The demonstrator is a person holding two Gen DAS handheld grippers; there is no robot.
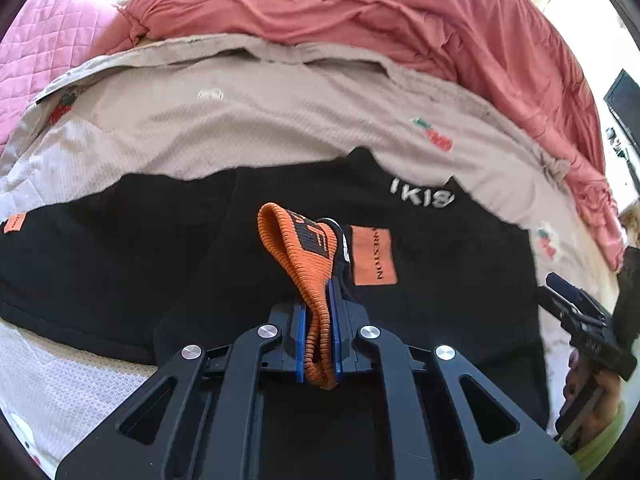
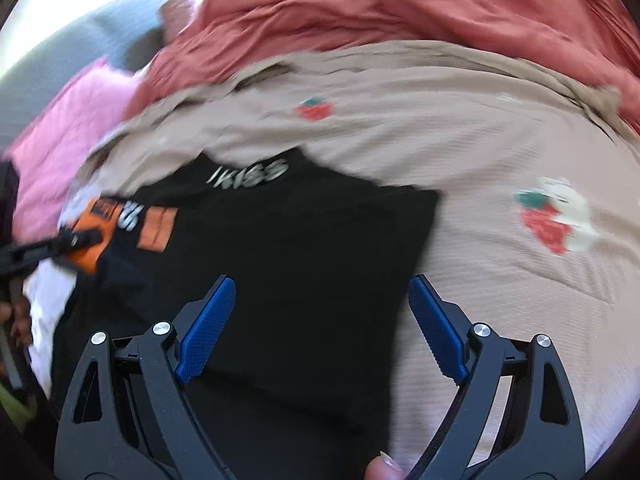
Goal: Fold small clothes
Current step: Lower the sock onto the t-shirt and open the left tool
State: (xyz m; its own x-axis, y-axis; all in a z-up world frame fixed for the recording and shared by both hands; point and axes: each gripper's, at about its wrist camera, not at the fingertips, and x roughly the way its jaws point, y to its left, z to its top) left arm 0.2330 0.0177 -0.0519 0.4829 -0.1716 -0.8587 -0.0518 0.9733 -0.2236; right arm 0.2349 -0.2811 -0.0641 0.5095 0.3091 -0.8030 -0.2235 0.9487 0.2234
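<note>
While left hand-held gripper (image 1: 320, 320) clenches orange waistband (image 1: 296, 256), right hand-held gripper (image 2: 320, 328) gapes above black shorts (image 2: 300, 240)

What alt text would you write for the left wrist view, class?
The left gripper is shut on the orange ribbed cuff of a black garment lying on a beige strawberry-print sheet. A coral duvet is bunched behind.

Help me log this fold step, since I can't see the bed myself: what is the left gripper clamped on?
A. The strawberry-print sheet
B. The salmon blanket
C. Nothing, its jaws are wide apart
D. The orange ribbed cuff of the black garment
D. In the left wrist view the left gripper has its blue pads pressed together on the orange ribbed cuff, lifted above the black garment.
</note>
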